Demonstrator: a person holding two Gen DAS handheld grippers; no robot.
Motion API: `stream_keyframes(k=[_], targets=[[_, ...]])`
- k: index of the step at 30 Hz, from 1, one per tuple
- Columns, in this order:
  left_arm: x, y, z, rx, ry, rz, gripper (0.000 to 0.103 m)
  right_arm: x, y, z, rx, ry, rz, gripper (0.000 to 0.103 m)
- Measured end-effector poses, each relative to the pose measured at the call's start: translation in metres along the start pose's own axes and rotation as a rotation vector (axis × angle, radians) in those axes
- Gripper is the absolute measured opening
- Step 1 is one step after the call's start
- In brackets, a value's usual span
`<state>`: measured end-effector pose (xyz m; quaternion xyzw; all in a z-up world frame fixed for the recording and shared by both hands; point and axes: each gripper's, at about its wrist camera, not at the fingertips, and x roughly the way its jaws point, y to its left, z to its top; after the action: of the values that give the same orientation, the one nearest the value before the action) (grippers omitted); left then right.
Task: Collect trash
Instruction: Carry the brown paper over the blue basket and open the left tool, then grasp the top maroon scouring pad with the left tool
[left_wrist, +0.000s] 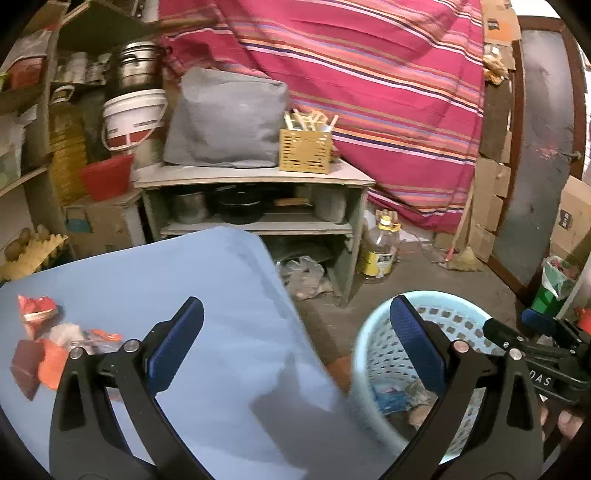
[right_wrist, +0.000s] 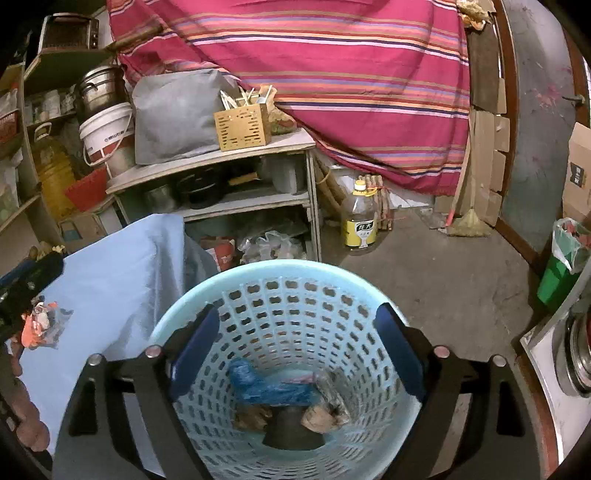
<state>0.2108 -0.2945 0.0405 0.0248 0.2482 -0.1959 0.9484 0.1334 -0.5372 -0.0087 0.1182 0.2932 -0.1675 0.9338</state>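
A light blue perforated basket (right_wrist: 295, 295) stands on the floor beside a table with a blue cloth (left_wrist: 207, 295). The basket (left_wrist: 373, 354) holds a crumpled blue wrapper (right_wrist: 269, 387) and brownish scraps (right_wrist: 325, 413). Red and orange wrappers (left_wrist: 44, 339) lie at the cloth's left; they also show in the right wrist view (right_wrist: 40, 325). My left gripper (left_wrist: 295, 332) is open and empty above the cloth's right edge. My right gripper (right_wrist: 295, 350) is open and empty over the basket's mouth; it shows at the far right of the left wrist view (left_wrist: 539, 328).
A low grey shelf unit (left_wrist: 255, 177) with pots stands behind the table. A yellow-labelled bottle (right_wrist: 360, 221) is on the floor. A green bin with a bag (right_wrist: 565, 258) stands at right. A striped red cloth (left_wrist: 369, 92) hangs behind.
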Motion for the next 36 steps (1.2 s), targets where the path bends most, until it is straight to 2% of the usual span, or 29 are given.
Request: stream_keyframes(k=[2,4,10,14,16,20,25,30,36], targets=[[-0.005,0.016,0.000,-0.013,0.004,0.008,0.098,0.000,0.010,-0.002,0.010,0.008,0.010,0.087],[-0.012,0.037,-0.002,-0.024,0.011,0.021,0.098,-0.001,0.023,-0.005,0.017,0.012,0.015,0.096],[-0.030,0.115,-0.011,-0.056,0.029,0.113,0.098,-0.001,0.082,-0.014,-0.016,0.023,0.062,0.096],[-0.035,0.180,-0.022,-0.080,0.058,0.209,0.098,0.003,0.130,-0.022,-0.058,0.047,0.103,0.096],[-0.034,0.216,-0.029,-0.100,0.083,0.260,0.098,0.005,0.147,-0.025,-0.073,0.058,0.114,0.096],[-0.024,0.282,-0.046,-0.154,0.166,0.302,0.098,0.014,0.183,-0.035,-0.094,0.095,0.139,0.096],[-0.009,0.339,-0.073,-0.235,0.260,0.301,0.098,0.024,0.220,-0.043,-0.126,0.132,0.154,0.096],[0.011,0.362,-0.086,-0.239,0.346,0.262,0.098,0.028,0.250,-0.045,-0.172,0.141,0.158,0.096],[0.015,0.368,-0.087,-0.237,0.348,0.221,0.098,0.034,0.276,-0.048,-0.192,0.157,0.176,0.096]])
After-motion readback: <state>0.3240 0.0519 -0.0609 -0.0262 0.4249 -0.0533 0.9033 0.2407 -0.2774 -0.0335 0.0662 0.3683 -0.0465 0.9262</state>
